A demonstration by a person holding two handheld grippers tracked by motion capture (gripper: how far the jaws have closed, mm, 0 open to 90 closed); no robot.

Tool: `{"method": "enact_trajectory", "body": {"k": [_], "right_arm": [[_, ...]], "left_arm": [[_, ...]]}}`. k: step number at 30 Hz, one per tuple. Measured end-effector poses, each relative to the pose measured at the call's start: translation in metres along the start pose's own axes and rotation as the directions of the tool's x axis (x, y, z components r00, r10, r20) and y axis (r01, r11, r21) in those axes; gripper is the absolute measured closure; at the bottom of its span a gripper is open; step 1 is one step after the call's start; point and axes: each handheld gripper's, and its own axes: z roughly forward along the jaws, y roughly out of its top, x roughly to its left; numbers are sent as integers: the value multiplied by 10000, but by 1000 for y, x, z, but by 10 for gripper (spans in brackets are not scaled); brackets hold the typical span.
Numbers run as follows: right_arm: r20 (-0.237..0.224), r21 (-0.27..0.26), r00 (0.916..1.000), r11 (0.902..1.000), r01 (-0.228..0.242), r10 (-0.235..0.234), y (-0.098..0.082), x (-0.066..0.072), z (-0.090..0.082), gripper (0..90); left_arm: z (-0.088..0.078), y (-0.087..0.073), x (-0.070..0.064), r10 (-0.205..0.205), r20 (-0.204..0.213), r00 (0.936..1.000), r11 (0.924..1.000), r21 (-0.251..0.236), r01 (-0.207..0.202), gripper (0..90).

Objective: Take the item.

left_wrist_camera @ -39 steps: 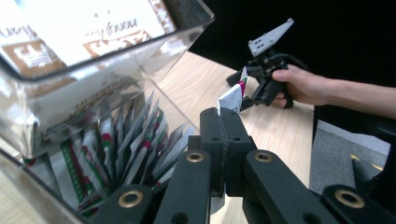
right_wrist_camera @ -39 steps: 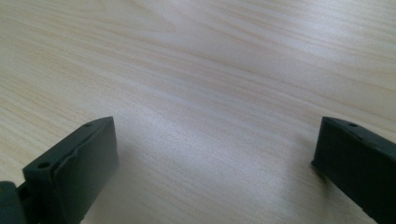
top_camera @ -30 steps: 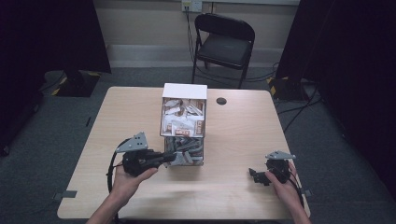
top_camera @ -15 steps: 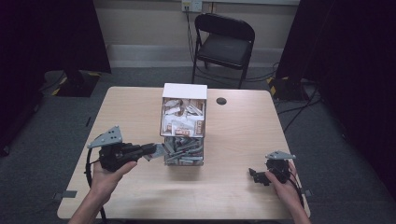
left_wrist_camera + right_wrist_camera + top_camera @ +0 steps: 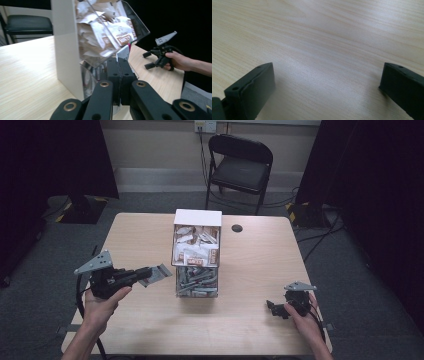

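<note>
A clear two-tier dispenser box [image 5: 196, 251] with a white top stands mid-table. Its upper tier holds brown-and-white sachets and its lower tier holds silvery packets. My left gripper [image 5: 150, 274] hovers left of the box, shut on a thin silvery packet [image 5: 161, 272]. In the left gripper view the jaws [image 5: 119, 62] pinch that packet [image 5: 124, 52] just in front of the dispenser [image 5: 67, 50]. My right gripper [image 5: 274, 309] rests low at the table's front right, held in a hand. It stands open [image 5: 327, 82] over bare wood and also shows far off in the left gripper view [image 5: 149, 60].
A black folding chair [image 5: 240, 165] stands behind the table. A small black round cap [image 5: 237, 228] sits in the tabletop right of the box. Bare wood of the table [image 5: 235, 330] spreads along its front between the two hands.
My left gripper has drawn back to the left, away from the dispenser's lower tier, carrying the silvery packet with it. The right gripper has stayed put.
</note>
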Motion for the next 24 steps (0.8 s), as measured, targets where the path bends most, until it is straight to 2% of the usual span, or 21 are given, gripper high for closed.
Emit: {"method": "enact_trajectory", "body": {"k": [5, 7, 12, 17, 20, 24], "right_arm": [[0, -2, 10000, 10000, 3, -3, 0, 0, 0, 0], [1, -2, 10000, 10000, 7, -7, 0, 0, 0, 0], [0, -3, 10000, 10000, 3, -3, 0, 0, 0, 0], [2, -2, 10000, 10000, 4, -4, 0, 0, 0, 0], [0, 0, 10000, 10000, 1, -1, 0, 0, 0, 0], [2, -1, 10000, 10000, 3, -3, 0, 0, 0, 0]], "left_arm": [[-2, -1, 5, -64, -350, 9994, 10000, 6, 64, 900], [-2, -3, 7, -240, -406, 9989, 9997, -11, 240, 900], [0, -9, 14, -348, -758, 9965, 9992, 148, 360, 900], [4, -16, 20, -414, -869, 9954, 9982, 403, 451, 900], [10, -24, 24, -184, -1156, 9931, 9943, 1020, 303, 900], [16, -31, 31, -242, -1256, 9918, 9898, 1363, 414, 900]]}}
